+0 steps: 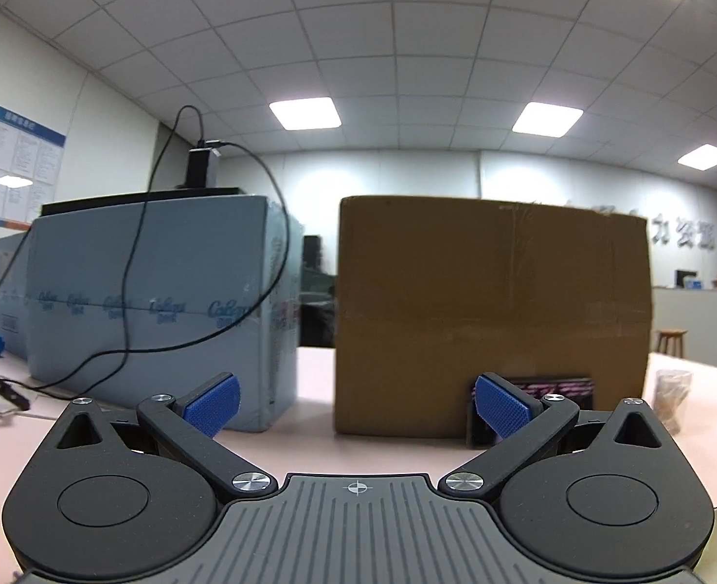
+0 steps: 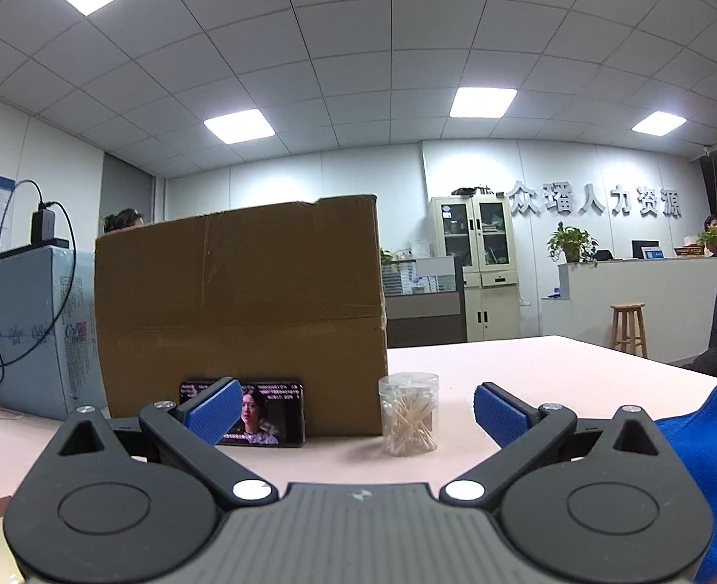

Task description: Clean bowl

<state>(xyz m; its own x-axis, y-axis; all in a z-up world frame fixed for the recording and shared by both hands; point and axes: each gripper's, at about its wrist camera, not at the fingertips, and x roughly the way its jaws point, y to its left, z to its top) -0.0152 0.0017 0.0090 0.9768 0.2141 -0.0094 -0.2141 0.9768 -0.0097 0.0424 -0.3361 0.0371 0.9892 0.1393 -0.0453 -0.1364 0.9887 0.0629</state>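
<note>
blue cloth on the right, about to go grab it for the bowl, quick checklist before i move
1. Right tool open and holding nothing: ok.
2. Left tool open and holding nothing: ok.
3. Blue cloth in sight, lying on the table beside the right tool: ok.
4. Cotton swab jar upright ahead, left of the cloth and apart from it: ok.
5. Phone leaning on the cardboard box, off the likely path: ok.
6. Bowl located: cannot tell, only pale curved edges at the frame corners.
</note>
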